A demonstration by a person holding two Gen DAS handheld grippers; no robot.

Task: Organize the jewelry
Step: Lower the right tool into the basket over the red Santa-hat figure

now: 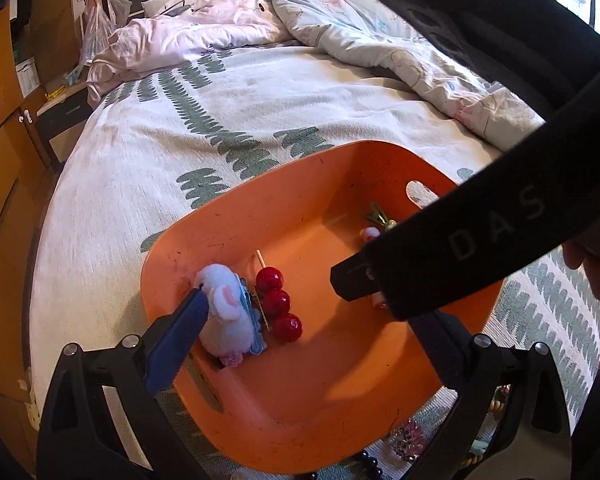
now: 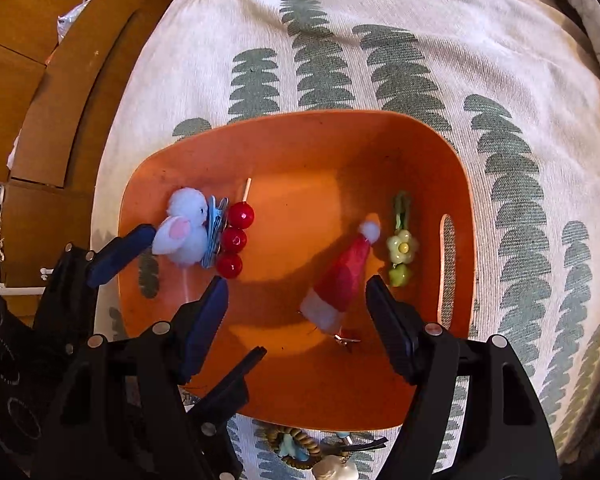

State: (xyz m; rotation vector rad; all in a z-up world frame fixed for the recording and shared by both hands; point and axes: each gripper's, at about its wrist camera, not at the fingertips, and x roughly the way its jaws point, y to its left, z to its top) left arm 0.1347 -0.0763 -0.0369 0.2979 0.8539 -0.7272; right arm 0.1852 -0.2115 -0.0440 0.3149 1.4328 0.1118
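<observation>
An orange tray (image 1: 340,380) (image 2: 300,144) lies on the bed. In it lie a white plush bunny clip (image 1: 224,312) (image 2: 184,232), a red bead stick (image 1: 278,304) (image 2: 234,240), a red Santa-hat clip (image 2: 340,284) and a green flower clip (image 2: 402,248) (image 1: 378,216). My left gripper (image 1: 312,320) is open over the tray, its left finger touching the bunny clip; it also shows in the right wrist view (image 2: 128,252). My right gripper (image 2: 296,300) is open and empty above the Santa-hat clip. Its black body (image 1: 460,248) hides the hat in the left wrist view.
Loose jewelry lies on the leaf-patterned bedspread (image 2: 380,40) at the tray's near edge: wooden beads and a pale charm (image 2: 300,448), a pink crystal piece (image 1: 408,440), dark beads (image 1: 370,464). A rumpled duvet (image 1: 340,20) is at the back. Wooden cabinets (image 1: 0,140) stand left.
</observation>
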